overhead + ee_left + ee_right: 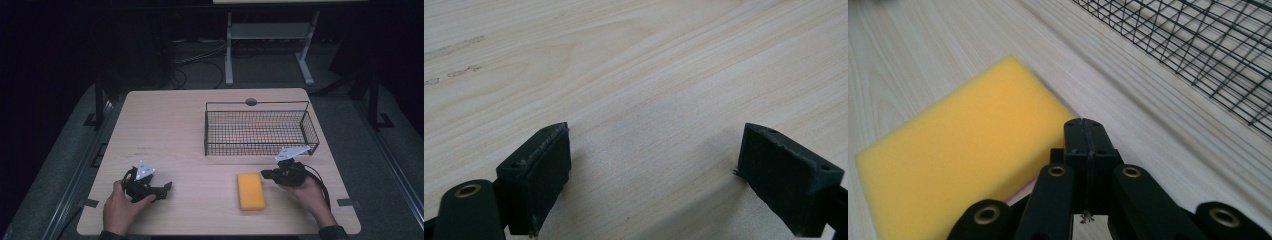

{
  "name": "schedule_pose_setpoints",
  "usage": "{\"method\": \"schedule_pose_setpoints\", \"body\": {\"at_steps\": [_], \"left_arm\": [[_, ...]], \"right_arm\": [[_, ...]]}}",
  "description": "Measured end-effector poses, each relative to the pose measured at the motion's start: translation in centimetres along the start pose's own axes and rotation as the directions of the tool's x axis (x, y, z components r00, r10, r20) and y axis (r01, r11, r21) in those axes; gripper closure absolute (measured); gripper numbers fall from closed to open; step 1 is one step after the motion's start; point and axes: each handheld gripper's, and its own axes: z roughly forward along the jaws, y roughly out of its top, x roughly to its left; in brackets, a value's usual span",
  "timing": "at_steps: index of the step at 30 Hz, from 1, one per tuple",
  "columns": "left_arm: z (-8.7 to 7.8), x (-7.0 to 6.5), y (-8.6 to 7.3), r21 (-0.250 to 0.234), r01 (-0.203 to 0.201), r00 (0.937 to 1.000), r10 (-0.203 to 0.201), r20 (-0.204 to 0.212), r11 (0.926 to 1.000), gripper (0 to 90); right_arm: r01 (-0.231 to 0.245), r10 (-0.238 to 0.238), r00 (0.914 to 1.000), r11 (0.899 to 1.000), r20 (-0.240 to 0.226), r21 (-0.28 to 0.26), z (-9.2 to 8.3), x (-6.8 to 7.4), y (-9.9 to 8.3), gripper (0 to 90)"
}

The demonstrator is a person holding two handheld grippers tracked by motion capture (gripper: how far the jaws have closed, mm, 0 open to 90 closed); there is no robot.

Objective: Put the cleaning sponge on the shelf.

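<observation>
Bench (pixel 190 125): yellow sponge (pixel 250 191), black wire basket (pixel 260 131). Left tool (pixel 162 189) jaws wide, empty. Right tool (pixel 266 174) jaws pressed together, empty, beside sponge.

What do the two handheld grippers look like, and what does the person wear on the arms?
Both the left gripper and the right gripper are black, each topped by a grey three-cornered plate. Up close, the jaws are blocky black pads on black links with brass-coloured rivets. A black cable loops from the right gripper around the hand. Dark cuffs show at both wrists at the bottom edge of the high view.
</observation>
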Motion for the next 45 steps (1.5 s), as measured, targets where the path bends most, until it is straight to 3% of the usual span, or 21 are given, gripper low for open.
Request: {"method": "schedule_pose_setpoints", "body": {"at_steps": [21,45], "left_arm": [[0.0,0.0,0.0,0.000,0.000,1.0000,0.000,0.000,1.0000,12.9],[0.0,0.0,0.0,0.000,0.001,1.0000,-0.001,0.000,1.0000,12.9]], "right_arm": [[0.042,-0.042,0.9989,0.999,-0.020,0.013,2.1,1.4,2.0,89.5],[0.085,-0.082,0.9915,0.996,-0.102,0.032,4.7,3.5,4.0,89.5]]}}
